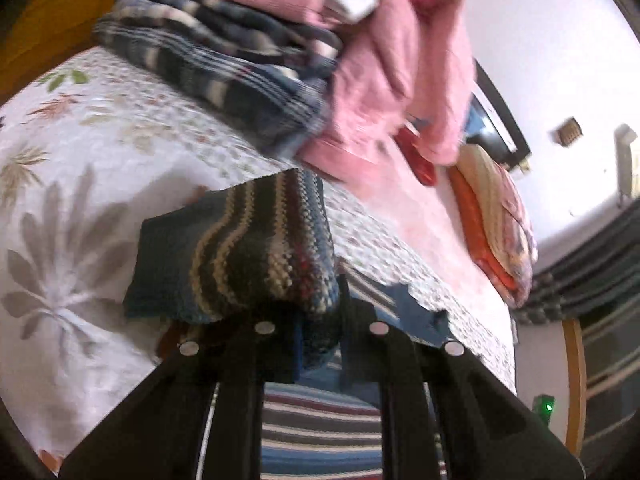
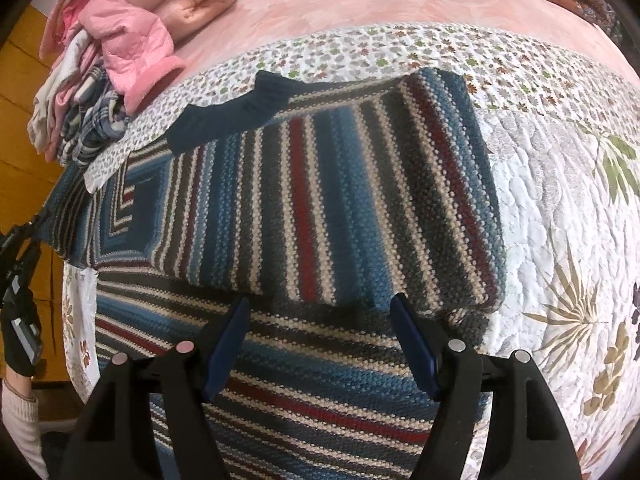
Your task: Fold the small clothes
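A striped knit sweater (image 2: 340, 200) in blue, grey, cream and dark red lies on the floral quilt (image 2: 560, 220), with one part folded over the body. My right gripper (image 2: 320, 324) hovers open just above its near part, and nothing sits between the blue pads (image 2: 228, 344). In the left wrist view my left gripper (image 1: 318, 324) is shut on a bunched piece of the same sweater (image 1: 240, 248) and holds it up off the quilt (image 1: 80, 200). At the far left of the right wrist view, the sweater's edge (image 2: 64, 208) rises toward a gloved hand (image 2: 18, 320).
A pile of pink, white and plaid clothes (image 1: 240, 40) (image 2: 100, 60) sits at the bed's far left corner. Red and orange pillows (image 1: 492, 220) lie on the pink sheet (image 2: 360, 12) beyond the quilt. Yellow wood (image 2: 24, 120) shows past the bed's left edge.
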`<action>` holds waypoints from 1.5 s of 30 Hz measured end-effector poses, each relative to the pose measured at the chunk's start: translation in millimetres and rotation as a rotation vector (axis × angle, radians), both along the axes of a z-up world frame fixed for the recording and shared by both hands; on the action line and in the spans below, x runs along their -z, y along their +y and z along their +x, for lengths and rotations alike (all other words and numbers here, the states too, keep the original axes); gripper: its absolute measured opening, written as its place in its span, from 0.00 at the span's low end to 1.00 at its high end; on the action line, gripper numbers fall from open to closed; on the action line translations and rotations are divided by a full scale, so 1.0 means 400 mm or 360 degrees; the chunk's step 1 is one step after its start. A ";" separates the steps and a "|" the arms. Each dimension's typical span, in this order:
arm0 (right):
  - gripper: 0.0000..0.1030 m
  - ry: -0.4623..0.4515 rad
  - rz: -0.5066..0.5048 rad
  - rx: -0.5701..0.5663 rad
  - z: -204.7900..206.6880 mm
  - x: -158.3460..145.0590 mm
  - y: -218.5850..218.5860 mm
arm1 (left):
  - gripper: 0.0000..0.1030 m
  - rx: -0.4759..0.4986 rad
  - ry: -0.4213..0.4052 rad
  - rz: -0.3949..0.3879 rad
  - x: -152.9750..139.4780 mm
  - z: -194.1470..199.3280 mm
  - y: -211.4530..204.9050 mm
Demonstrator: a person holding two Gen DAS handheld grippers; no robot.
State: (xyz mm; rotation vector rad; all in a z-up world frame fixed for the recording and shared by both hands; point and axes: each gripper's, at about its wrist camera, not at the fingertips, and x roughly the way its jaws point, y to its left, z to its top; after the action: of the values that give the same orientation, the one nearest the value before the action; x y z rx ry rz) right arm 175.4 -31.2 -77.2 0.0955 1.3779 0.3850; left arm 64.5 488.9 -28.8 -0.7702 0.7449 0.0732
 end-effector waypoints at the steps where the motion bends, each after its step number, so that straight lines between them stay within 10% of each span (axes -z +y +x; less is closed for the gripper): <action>1: 0.71 0.0000 -0.0002 0.0001 0.002 0.000 -0.002 | 0.11 0.0032 -0.0009 0.0002 -0.001 0.010 -0.025; 12: 0.71 0.0003 -0.0010 0.0005 0.008 0.000 -0.009 | 0.11 0.0393 0.0025 0.0071 0.046 0.084 -0.297; 23: 0.71 0.0033 -0.0013 0.0009 0.007 0.016 -0.009 | 0.16 0.0571 0.0352 0.0127 0.230 0.093 -0.377; 31: 0.71 0.0055 -0.0035 -0.0034 -0.001 0.032 0.014 | 0.28 0.0565 0.0616 0.0121 0.202 0.050 -0.405; 36: 0.71 0.0046 -0.0032 -0.0064 -0.016 0.024 0.021 | 0.33 0.0553 0.0553 0.0080 0.063 -0.012 -0.368; 39: 0.71 0.0039 -0.0003 -0.0075 -0.031 0.010 0.031 | 0.41 0.0461 0.0473 0.0310 -0.004 -0.034 -0.289; 45: 0.71 0.0061 0.0142 -0.0105 -0.068 -0.030 0.081 | 0.38 0.0221 0.0612 0.0402 0.113 -0.002 -0.112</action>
State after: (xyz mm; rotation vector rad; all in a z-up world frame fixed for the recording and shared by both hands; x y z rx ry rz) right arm 148.3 1.1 -65.3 0.1315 1.4044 0.5019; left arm 63.6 444.2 -73.9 -0.4643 1.1285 0.1902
